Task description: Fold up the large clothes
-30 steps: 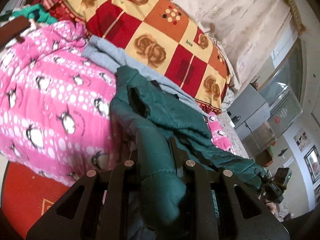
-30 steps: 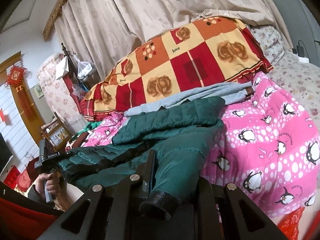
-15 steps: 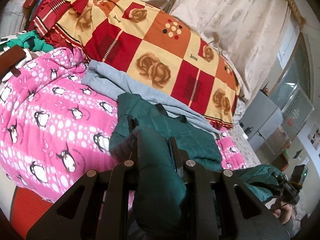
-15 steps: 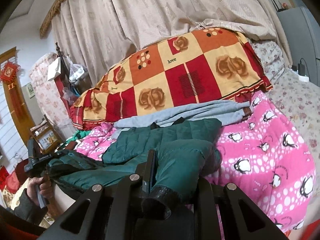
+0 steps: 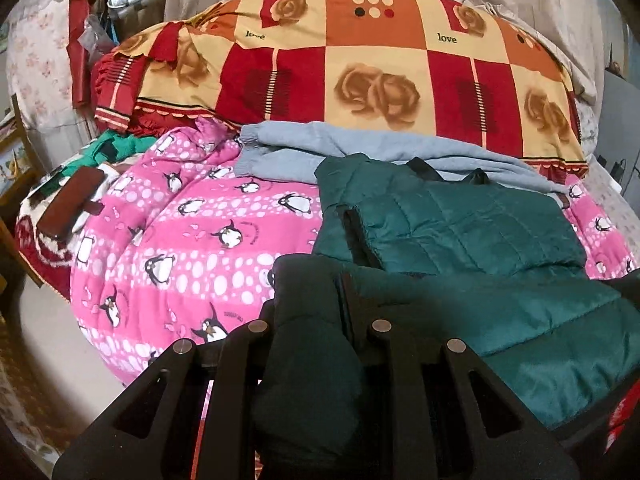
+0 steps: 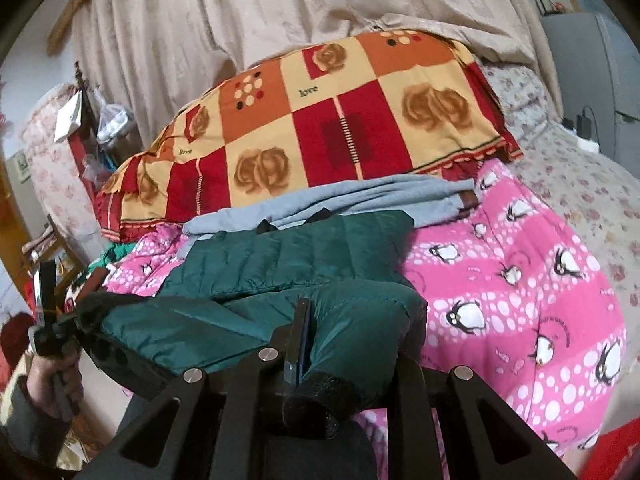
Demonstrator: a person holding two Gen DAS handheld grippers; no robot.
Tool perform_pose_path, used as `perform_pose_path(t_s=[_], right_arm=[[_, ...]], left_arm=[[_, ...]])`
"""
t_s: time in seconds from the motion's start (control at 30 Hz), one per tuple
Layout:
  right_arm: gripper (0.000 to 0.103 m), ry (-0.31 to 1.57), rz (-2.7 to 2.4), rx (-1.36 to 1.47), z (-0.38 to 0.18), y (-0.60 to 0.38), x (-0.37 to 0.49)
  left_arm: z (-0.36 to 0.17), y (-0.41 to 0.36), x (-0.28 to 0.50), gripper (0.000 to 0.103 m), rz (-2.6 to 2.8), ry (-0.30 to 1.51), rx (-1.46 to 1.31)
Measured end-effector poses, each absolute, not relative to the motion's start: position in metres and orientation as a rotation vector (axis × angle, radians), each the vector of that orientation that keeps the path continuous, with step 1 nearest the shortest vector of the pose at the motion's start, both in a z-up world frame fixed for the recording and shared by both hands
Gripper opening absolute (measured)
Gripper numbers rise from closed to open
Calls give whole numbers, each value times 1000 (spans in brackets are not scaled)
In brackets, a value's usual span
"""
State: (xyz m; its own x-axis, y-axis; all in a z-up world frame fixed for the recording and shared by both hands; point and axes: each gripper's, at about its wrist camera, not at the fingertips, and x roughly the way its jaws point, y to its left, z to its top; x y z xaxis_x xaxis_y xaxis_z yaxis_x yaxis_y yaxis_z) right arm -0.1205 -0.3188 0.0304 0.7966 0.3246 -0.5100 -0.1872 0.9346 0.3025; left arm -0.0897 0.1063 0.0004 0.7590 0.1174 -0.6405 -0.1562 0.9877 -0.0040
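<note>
A dark green quilted jacket point(image 5: 472, 232) lies on a pink penguin blanket point(image 5: 192, 248), its near part lifted off the bed. My left gripper point(image 5: 310, 300) is shut on a bunched sleeve of the jacket. In the right wrist view the jacket point(image 6: 300, 256) stretches from my right gripper point(image 6: 352, 320), which is shut on the other sleeve end with its black cuff, across to the left gripper point(image 6: 52, 332) held in a hand at the far left.
A folded light blue garment point(image 5: 360, 148) lies behind the jacket, against a large red and orange rose-patterned quilt point(image 5: 360, 64). Beige curtains point(image 6: 280, 12) hang behind. A brown case point(image 5: 72, 204) and clutter sit at the bed's left end.
Both grippers have swung to face the bed more squarely and moved closer together, drawing the held sleeves forward over the jacket body. Both stay shut on the jacket.
</note>
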Motion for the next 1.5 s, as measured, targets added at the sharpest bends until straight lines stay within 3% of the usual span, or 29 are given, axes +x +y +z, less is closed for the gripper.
perform_pose_path(t_s=[0.77,1.07,1.27,1.5], right_arm=[[15,602,291,284,20,-325,-142],[15,588,305,316,21,-329,-151],[14,527,303,253,36,-328,-148],[14,402,289,236,67,-327,-116]], left_arm=[[0,107,-103,17,136,716,-75],[9,126,-129,17,34,644,-208],[38,125,-132,16,-18,544,-253],[82,128,-82,16,-24,508,-273]])
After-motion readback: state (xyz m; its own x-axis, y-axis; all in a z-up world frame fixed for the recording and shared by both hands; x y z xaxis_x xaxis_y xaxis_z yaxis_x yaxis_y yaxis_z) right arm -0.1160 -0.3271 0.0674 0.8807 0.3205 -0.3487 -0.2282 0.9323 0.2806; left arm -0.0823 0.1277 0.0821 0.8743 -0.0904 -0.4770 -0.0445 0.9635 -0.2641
